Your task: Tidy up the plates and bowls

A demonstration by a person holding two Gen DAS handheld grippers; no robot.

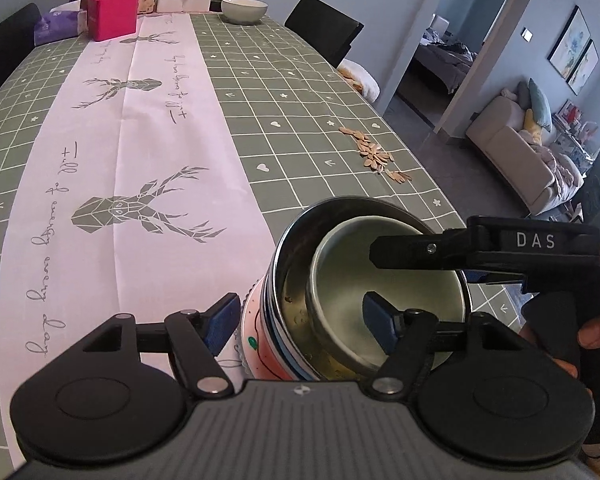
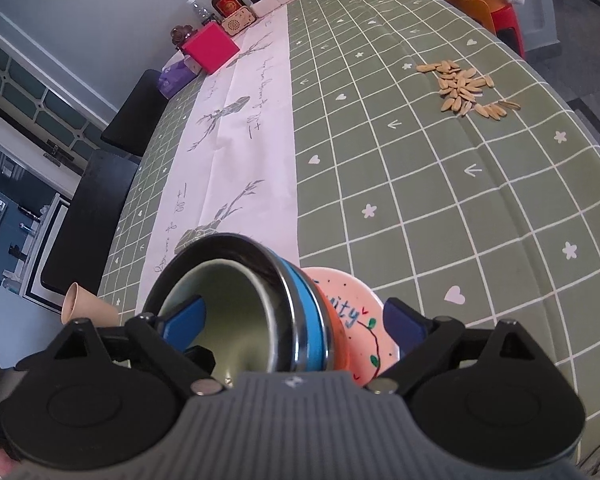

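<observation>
The small pale green bowl (image 1: pixel 384 292) sits tilted inside the steel bowl (image 1: pixel 296 280) with its blue band, and that rests on the pink plate (image 2: pixel 360 320), all right under both my tongs at the near edge of the worktop (image 1: pixel 300 120). My left tongs (image 1: pixel 300 324) are spread wide: one blue pad hangs outside the steel bowl's wall, the other dips inside the small bowl, and I cannot tell whether either touches. My right tongs (image 2: pixel 296 320) are also wide open, one pad inside the small bowl, the other out beside the pink plate, gripping nothing. Ahead and right of my tongs lies a scatter of seeds (image 2: pixel 464 88). Far ahead stand a grey-green bowl (image 1: pixel 244 10), a pink box (image 1: pixel 112 16) and bottles (image 2: pixel 224 0).
</observation>
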